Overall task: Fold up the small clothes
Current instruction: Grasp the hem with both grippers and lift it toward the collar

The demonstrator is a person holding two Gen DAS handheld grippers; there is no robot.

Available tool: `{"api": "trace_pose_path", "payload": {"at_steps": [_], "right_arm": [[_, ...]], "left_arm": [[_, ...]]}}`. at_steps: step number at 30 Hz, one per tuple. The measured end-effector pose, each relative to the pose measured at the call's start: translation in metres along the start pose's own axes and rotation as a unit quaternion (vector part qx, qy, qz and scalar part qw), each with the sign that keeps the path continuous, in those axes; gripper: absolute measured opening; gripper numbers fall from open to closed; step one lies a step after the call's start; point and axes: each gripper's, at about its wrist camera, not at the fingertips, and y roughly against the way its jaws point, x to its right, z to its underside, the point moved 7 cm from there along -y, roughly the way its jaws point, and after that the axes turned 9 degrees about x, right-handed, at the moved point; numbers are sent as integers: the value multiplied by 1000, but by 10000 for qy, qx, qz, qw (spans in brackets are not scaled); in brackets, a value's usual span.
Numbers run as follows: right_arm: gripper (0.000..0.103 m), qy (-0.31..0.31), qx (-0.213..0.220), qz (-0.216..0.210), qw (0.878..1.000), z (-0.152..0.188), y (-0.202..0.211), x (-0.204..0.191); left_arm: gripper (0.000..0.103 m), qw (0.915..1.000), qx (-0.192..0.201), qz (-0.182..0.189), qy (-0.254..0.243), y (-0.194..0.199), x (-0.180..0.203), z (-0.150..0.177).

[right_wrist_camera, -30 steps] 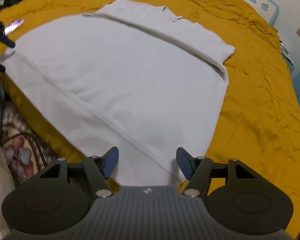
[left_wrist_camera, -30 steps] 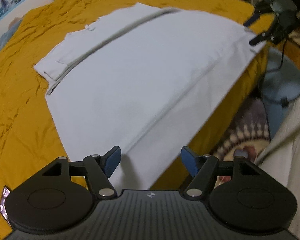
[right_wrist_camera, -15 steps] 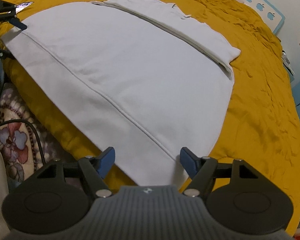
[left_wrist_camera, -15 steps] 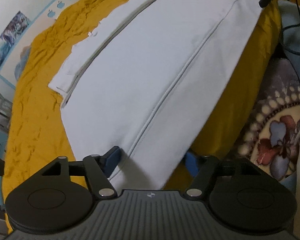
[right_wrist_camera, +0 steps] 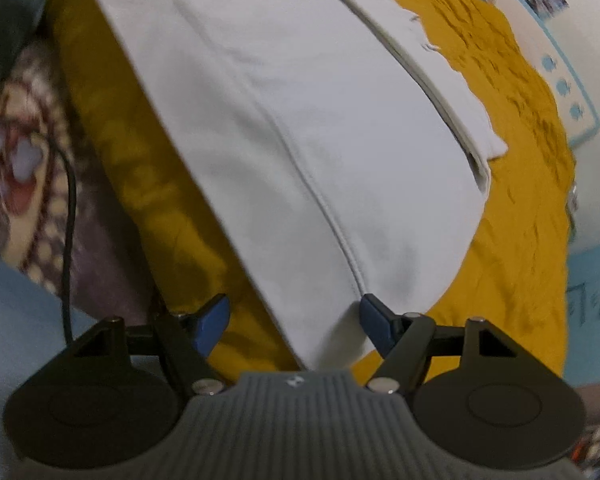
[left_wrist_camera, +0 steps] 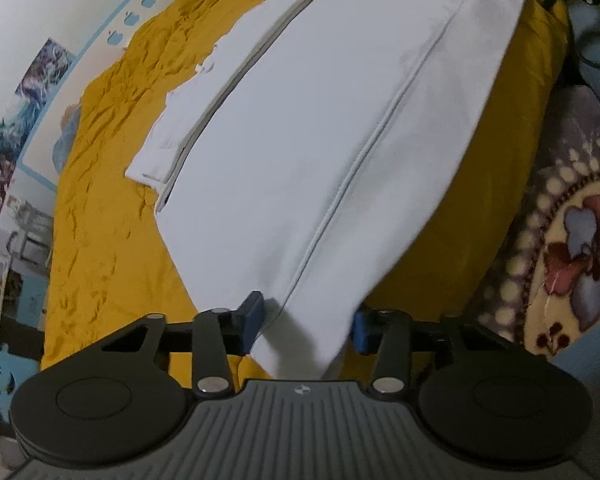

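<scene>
A white garment (left_wrist_camera: pixel 300 140) lies spread on a mustard-yellow bed cover (left_wrist_camera: pixel 100 208), its near hem hanging over the bed's edge; a folded sleeve lies along its far side. It also shows in the right wrist view (right_wrist_camera: pixel 300 120). My left gripper (left_wrist_camera: pixel 306 322) is open, with the garment's near corner between its blue fingertips. My right gripper (right_wrist_camera: pixel 294 318) is open, with the other hem corner between its fingertips. Neither pair of jaws has closed on the cloth.
The bed cover (right_wrist_camera: pixel 520 220) drops off at the near edge. A patterned floral blanket (left_wrist_camera: pixel 572 260) lies beside the bed, with a black cable (right_wrist_camera: pixel 70 220) over it. A wall with blue apple decals (left_wrist_camera: pixel 132 20) stands behind the bed.
Both grippers have moved down and forward to the hem hanging at the bed's edge, so each now has a hem corner between its open fingers.
</scene>
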Motion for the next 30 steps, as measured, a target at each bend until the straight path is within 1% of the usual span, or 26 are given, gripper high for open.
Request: {"api": "trace_pose_path", "payload": {"at_steps": [2,3,5,6,8,9,10,11,13,15,18,22,25,27,30], "right_arm": [[60,246,5,104,9996,1,0,-3],[59,298,20,138,9995,2,1,-2],[54,315,56,172,9993,3,3,0],[50,351,64,193,9992,4,3,0],[28,458,35,303,9985,6,4,1],[20,440,41,311,9985,5,5,3],[6,371,69,305,9988,4,7,6],[0,260,112,267,9992,1,11,9],[0,41,231,225,9995,-4,20,16],[0,-49,364,382,9986,-9,30,25],[0,-380,639,622,9953,-21,48,49],[0,-787,1015,1152,9850,-40,68,84],[0,-1002,1250,1532,9751,-57,74,112],[0,-1089,1355,1714,9697,-66,76,127],[0,-1132,1470,2006,9619,-84,78,150]], "left_arm": [[37,10000,32,27,17,2,0,-2],[34,10000,55,28,59,3,-2,-3],[21,9998,112,-43,185,5,-7,-4],[20,9995,136,-72,282,7,-11,-6],[14,9987,200,-87,456,11,-15,-10],[14,9983,238,-137,516,13,-17,-13],[13,9980,274,-186,546,15,-19,-15],[13,9975,311,-242,580,17,-21,-18],[12,9962,386,-326,716,21,-27,-24],[12,9939,465,-400,913,26,-36,-30],[11,9893,644,-517,1205,32,-51,-42],[10,9811,897,-786,1524,38,-77,-58],[10,9752,1083,-919,1695,38,-97,-72],[10,9714,1202,-1067,1748,38,-109,-82],[10,9629,1394,-1264,1933,36,-132,-96]]}}
